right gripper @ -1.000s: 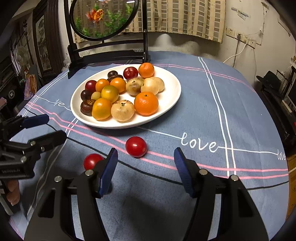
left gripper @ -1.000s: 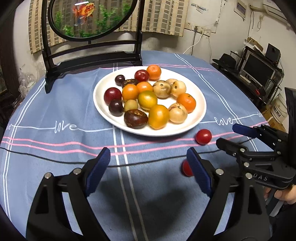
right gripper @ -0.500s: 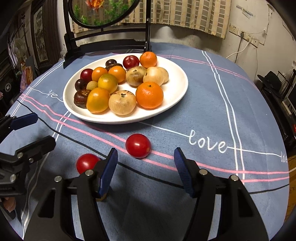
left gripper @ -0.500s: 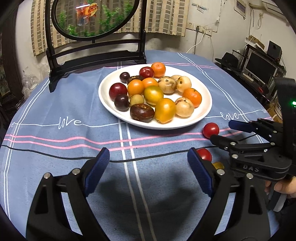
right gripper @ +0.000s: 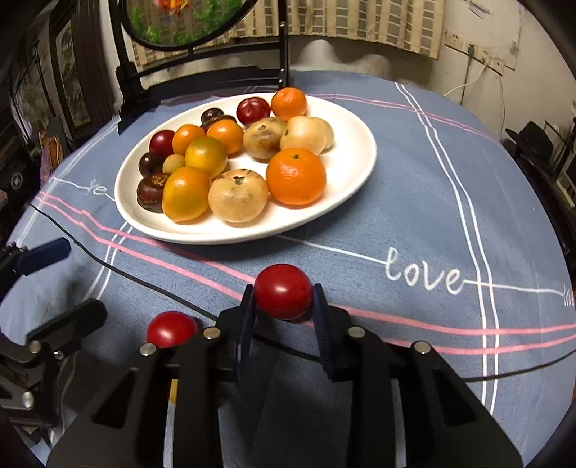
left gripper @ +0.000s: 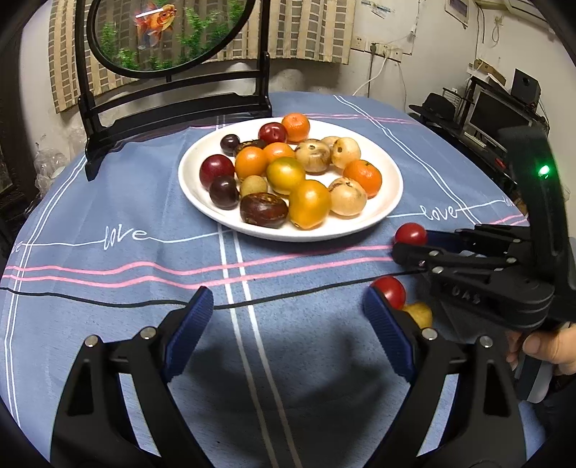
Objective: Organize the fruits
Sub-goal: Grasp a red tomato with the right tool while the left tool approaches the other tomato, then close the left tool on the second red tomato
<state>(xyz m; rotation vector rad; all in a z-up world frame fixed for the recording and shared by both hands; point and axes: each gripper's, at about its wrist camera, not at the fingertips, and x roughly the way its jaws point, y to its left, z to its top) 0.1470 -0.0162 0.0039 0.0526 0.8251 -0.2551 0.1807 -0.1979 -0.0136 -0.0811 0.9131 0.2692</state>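
While the right gripper (right gripper: 282,300) is closing on a red tomato (right gripper: 283,291) (between its pads), the left gripper (left gripper: 284,316) is hanging open – a yellow fruit (left gripper: 419,313) is half hidden.

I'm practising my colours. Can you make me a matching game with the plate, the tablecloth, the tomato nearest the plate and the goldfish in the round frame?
Things:
1. plate
2. tablecloth
3. tomato nearest the plate
4. goldfish

Colours:
A. orange
B. blue
C. white
D. red

Pairs: 1-C, 2-B, 3-D, 4-A
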